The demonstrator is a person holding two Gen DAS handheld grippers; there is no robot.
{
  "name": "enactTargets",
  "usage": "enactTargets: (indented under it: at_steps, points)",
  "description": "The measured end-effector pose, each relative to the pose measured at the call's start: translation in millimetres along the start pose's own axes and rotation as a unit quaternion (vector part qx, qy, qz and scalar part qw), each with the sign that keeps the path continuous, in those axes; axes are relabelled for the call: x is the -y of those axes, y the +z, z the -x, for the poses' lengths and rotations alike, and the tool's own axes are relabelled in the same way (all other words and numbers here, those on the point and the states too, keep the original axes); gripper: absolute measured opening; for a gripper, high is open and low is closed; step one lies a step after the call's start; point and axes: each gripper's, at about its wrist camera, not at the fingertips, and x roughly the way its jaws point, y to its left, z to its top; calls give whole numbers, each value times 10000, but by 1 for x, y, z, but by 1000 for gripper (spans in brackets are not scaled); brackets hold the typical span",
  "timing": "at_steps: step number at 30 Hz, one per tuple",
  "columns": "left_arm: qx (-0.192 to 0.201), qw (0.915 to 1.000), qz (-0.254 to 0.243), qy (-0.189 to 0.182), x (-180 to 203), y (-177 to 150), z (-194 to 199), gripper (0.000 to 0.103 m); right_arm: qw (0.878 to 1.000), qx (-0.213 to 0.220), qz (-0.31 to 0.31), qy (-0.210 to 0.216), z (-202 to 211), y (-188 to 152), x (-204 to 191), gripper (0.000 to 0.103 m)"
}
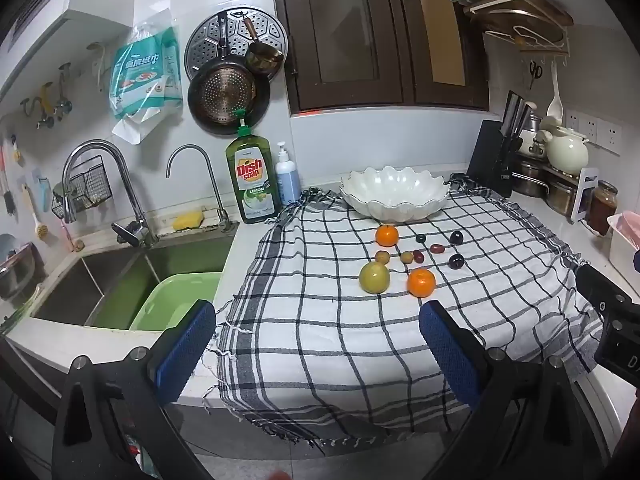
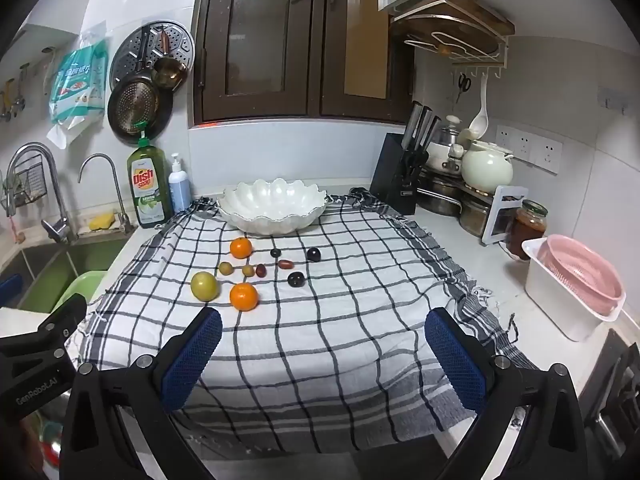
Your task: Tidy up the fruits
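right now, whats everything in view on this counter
oranges: 2, orange, on cloth
green fruit: 1 large, yellow-green, left of near orange
small fruits: 2 yellowish, 2 reddish, 3 dark, mid cloth
bowl: 1, white scalloped, empty, back of cloth
checked cloth: 1, white and black, over counter
dish soap bottle: 1, green, by sink
pump bottle: 1, blue-white
knife block: 1, black
basin: 1, green, in sink
left gripper: open, empty
right gripper: open, empty
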Motion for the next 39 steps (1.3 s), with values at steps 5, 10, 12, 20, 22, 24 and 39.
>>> enactTargets:
  at_steps: [5, 10, 12, 20, 22, 24, 39]
  points:
    - [-78, 9999, 75, -31, -8, 2, 1, 103, 10000, -32, -1, 10, 0, 0, -1, 103]
    - [-84, 9999, 91, -54, -14, 0, 2, 103, 10000, -37, -24, 48, -1, -1, 0, 103]
    - [-88, 9999, 76, -64, -11, 0, 3, 103, 10000, -35, -31, 47, -1, -1, 0, 103]
    - [-74, 9999, 121, -67, -8, 1, 2, 103, 10000, -30, 6, 46, 2, -1, -3, 103]
    - [-69, 9999, 136, -78, -8, 2, 2, 102, 10000, -20, 5, 22, 1, -1, -4, 103]
    - [-65, 9998, 155, -59, -8, 3, 3, 100, 10000, -11, 2, 13, 3, 0, -1, 103]
    - [-2, 9996, 269, -84, -10, 4, 4, 100, 10000, 17, -8, -21, 5, 1, -3, 103]
